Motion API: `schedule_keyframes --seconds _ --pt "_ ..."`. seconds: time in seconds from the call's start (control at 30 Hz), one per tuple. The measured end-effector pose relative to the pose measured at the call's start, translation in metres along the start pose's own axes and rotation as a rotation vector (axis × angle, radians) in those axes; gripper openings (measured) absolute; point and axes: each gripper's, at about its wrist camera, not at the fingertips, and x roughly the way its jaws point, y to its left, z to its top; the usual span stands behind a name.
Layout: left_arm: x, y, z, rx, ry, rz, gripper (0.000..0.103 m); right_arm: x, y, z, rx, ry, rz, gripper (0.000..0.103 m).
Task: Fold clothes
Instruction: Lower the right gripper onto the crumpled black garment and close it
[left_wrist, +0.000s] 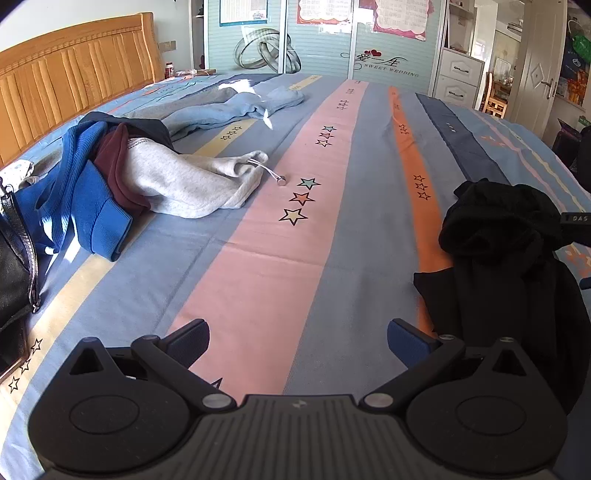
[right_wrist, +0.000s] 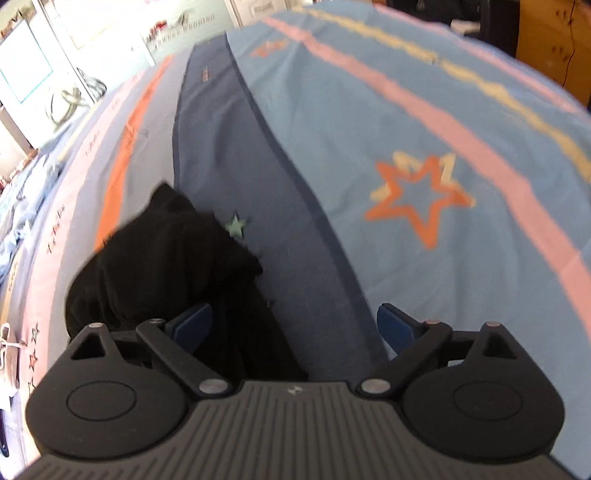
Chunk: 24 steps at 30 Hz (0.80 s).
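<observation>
With the jaws of both the left gripper (left_wrist: 297, 341) and right gripper (right_wrist: 293, 326) wide open (nothing held), the bunched black garment (right_wrist: 162, 251) risks being grabbed through several layers.

Bright daylight, left view sharp; right view motion-blurred, overexposed top left; fisheye bending at both edges.
</observation>
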Motion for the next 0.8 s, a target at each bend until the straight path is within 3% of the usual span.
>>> schedule_keyframes --seconds 0.13,0.4,0.73,0.8 --pt "0.004 0.001 0.0 -0.015 0.013 0.012 0.102 0.006 0.002 -0.005 0.014 0.018 0.016 0.1" --pt "0.004 0.002 0.0 -0.017 0.013 0.008 0.102 0.004 0.004 -0.002 0.004 0.006 -0.038 0.101" --pt "0.0 -0.003 -0.001 -0.016 0.017 -0.007 0.102 -0.006 -0.041 -0.002 0.303 0.145 0.279 0.103" --pt "0.001 -0.003 -0.002 -0.017 0.021 -0.01 0.102 -0.012 -0.043 -0.001 0.315 0.132 0.332 0.103"
